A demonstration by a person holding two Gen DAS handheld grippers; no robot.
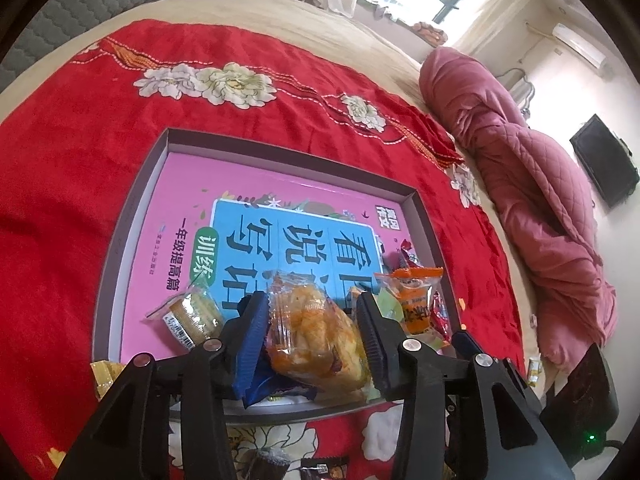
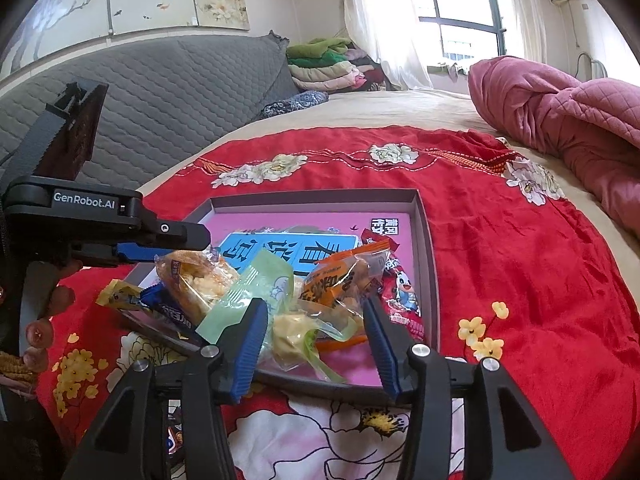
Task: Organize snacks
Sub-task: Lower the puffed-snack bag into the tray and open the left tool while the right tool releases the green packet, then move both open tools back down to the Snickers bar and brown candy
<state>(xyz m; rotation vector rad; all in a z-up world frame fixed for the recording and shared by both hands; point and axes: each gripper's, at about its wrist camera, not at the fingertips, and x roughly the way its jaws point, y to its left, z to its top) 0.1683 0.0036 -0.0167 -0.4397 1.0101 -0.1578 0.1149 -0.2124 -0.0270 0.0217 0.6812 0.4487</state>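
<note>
Two grippers hanging over a tray of snacks on a red blanket.

The left gripper (image 1: 316,340) is standing spread around an orange bun packet (image 1: 316,336), pads clear of it; the right gripper (image 2: 316,340) is standing spread around a pale green packet (image 2: 296,336). Both packets are lying in the tray (image 2: 428,264), on the red blanket (image 2: 520,260), beside an orange packet (image 2: 340,276).

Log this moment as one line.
left gripper: open, astride orange pastry pack | right gripper: open, astride yellow snack pack | both over tray
</note>
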